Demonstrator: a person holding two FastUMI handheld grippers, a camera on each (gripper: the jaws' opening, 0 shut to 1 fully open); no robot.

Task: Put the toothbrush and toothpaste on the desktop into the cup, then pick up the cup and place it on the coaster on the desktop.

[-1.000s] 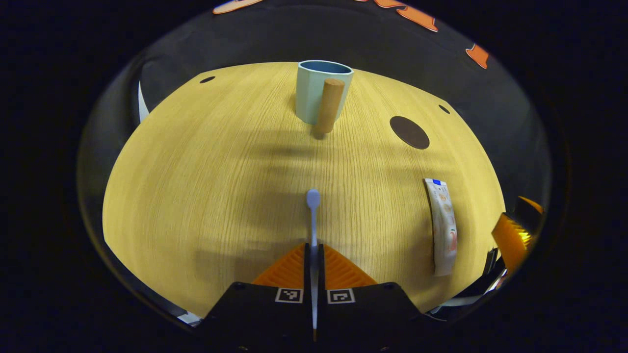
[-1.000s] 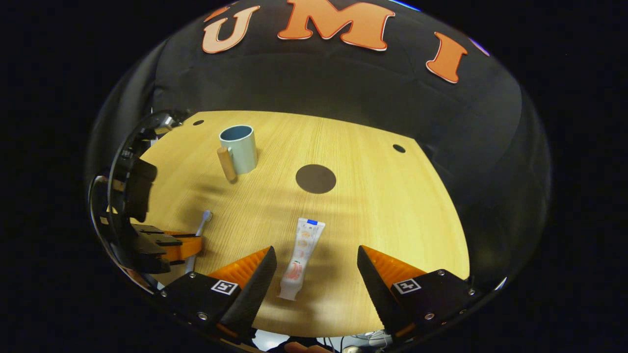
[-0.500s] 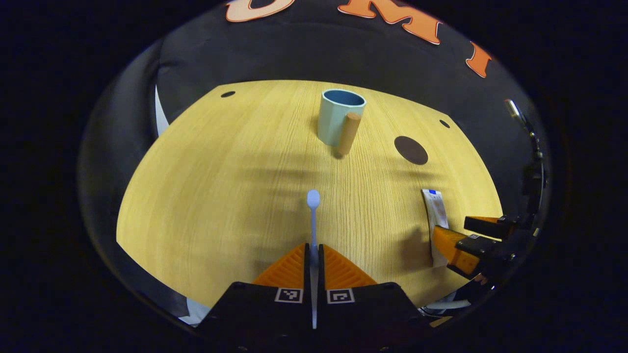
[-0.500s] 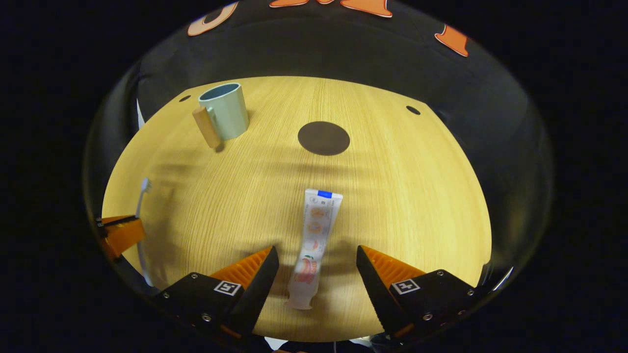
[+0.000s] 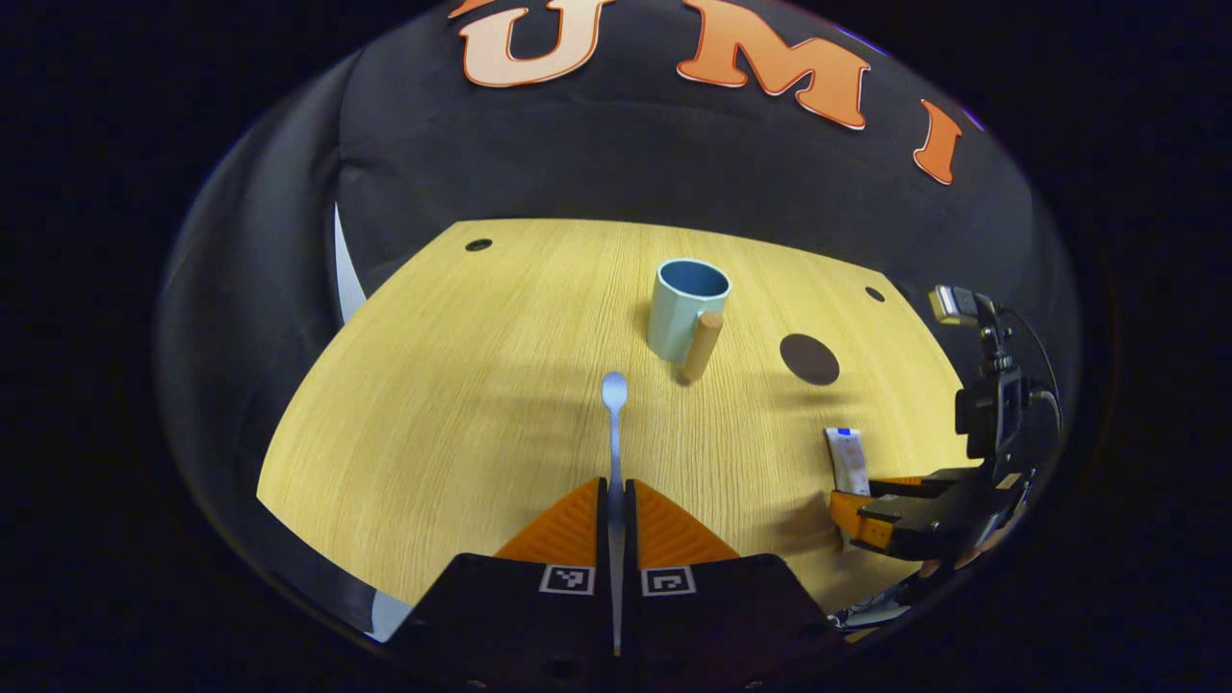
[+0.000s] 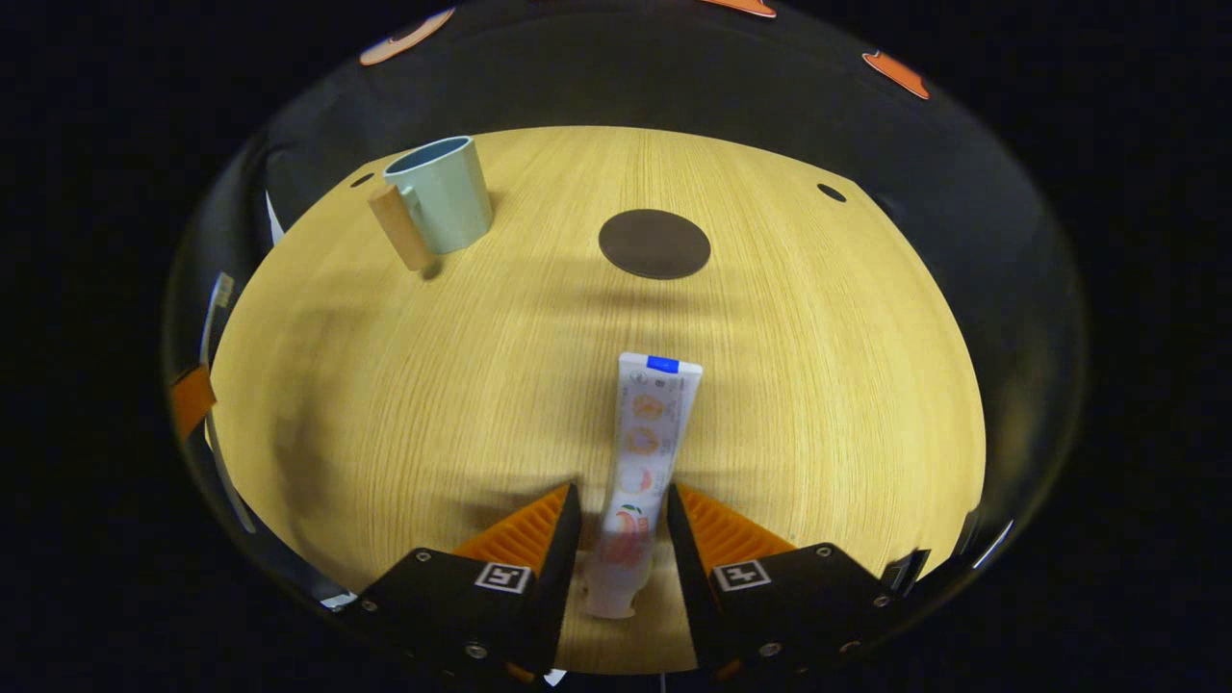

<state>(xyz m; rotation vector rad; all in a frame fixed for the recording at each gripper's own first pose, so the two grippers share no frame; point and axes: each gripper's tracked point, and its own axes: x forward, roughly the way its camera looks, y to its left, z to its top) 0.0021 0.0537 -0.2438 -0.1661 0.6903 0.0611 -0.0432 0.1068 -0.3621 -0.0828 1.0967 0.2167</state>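
My left gripper (image 5: pixel 614 481) is shut on the handle of a pale toothbrush (image 5: pixel 614 404), which sticks straight forward above the wooden table (image 5: pixel 433 385). Beyond it stands a light blue cup (image 5: pixel 685 306) with a wooden handle, upright and empty as far as I see, with a dark round coaster (image 5: pixel 808 358) to its right. In the right gripper view the white toothpaste tube (image 6: pixel 647 433) lies flat on the table (image 6: pixel 828 385), and my right gripper (image 6: pixel 621 491) has its fingers closed against the tube's cap end. The cup (image 6: pixel 438 197) and coaster (image 6: pixel 654 243) lie farther back.
The table has small dark holes near its far corners (image 5: pixel 478 244) (image 6: pixel 832 192). The booth's black cloth wall rises behind it. The left gripper's finger (image 6: pixel 192 399) shows at the left edge of the right gripper view, and the right gripper (image 5: pixel 852 510) shows low right in the left gripper view.
My right gripper has closed from wide open onto the toothpaste's lower end. My left gripper has risen and drawn back with the toothbrush, so the cup looks smaller and farther.
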